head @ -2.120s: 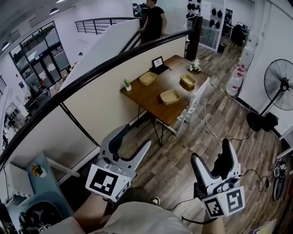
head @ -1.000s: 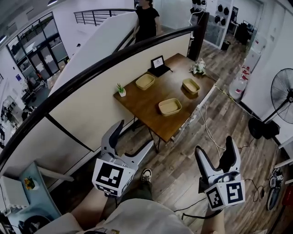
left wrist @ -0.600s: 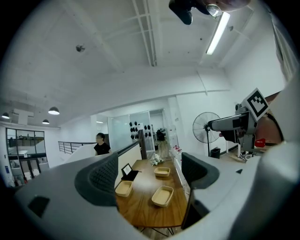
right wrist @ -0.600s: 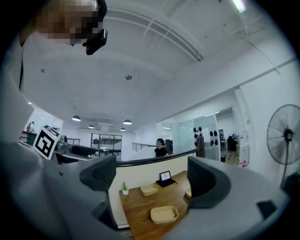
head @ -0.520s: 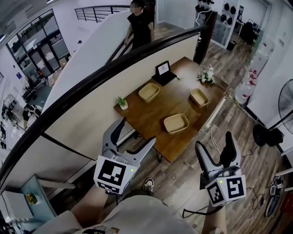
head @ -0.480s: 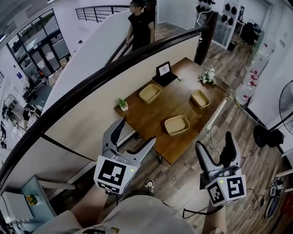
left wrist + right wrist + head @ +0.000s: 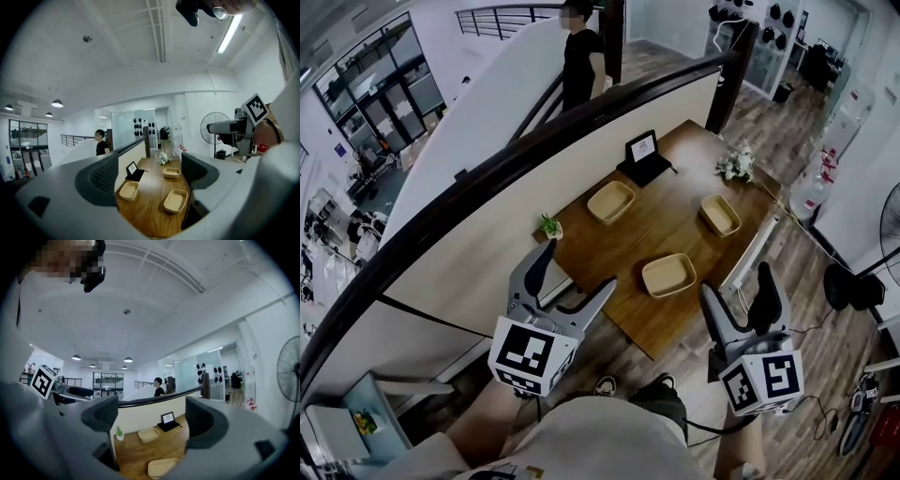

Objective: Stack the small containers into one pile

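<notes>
Three shallow tan containers lie apart on a brown wooden table (image 7: 656, 223): one at the back left (image 7: 610, 201), one at the right (image 7: 720, 215), one near the front edge (image 7: 668, 275). The left gripper view shows all three, the back left one (image 7: 129, 190), the right one (image 7: 171, 172) and the front one (image 7: 176, 200). My left gripper (image 7: 572, 274) is held open short of the table's near corner, nothing in it. My right gripper (image 7: 738, 291) hovers beside the table's front edge, its jaws wide and closing with nothing between them. Its own view shows the back left container (image 7: 148, 434) and the front container (image 7: 164, 468).
A tablet on a stand (image 7: 644, 150), a small potted plant (image 7: 549, 226) and a bunch of flowers (image 7: 736, 166) also stand on the table. A low wall with a black rail (image 7: 534, 131) runs behind it. A person in black (image 7: 581, 56) is on the stairs. A fan (image 7: 891, 211) stands right.
The table has come nearer and lower in the head view as I walk toward it. The person in black has moved along the stairs. Both grippers stay held out in front.
</notes>
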Demonstrator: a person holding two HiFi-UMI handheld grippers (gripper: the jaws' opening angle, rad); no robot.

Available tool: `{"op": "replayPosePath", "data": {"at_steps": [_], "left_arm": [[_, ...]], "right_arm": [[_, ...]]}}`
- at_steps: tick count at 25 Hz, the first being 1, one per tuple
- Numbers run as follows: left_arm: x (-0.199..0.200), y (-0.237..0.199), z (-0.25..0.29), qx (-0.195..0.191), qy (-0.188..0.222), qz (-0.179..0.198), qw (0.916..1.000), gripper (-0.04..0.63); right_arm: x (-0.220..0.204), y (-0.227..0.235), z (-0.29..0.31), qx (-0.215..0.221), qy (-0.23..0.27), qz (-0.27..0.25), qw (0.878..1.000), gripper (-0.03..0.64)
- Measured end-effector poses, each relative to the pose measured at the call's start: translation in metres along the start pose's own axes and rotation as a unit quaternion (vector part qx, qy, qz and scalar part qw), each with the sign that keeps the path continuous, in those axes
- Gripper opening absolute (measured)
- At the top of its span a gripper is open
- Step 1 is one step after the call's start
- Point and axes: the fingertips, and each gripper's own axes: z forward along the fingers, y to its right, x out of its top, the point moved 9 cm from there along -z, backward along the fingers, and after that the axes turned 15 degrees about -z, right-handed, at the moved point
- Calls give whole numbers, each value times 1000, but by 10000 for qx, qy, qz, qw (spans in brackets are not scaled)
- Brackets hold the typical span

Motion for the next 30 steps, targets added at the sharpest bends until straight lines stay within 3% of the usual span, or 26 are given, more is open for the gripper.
{"op": "replayPosePath", "data": {"at_steps": [7, 15, 24, 30], "left_arm": [[-3, -14, 28, 419, 54, -49, 9991, 402], [5, -15, 77, 1426, 107, -163, 9896, 402], [5, 11, 124, 2682, 93, -431, 9624, 402], [0, 33, 136, 3247, 192, -599, 9437, 402]], "right_arm": [[-13, 20, 52, 485, -4, -129, 9987, 425], [-29, 76, 137, 1457, 135, -158, 9891, 408], [-46, 132, 222, 2669, 335, -260, 9628, 399], [-59, 147, 252, 3265, 343, -328, 9440, 396]]}}
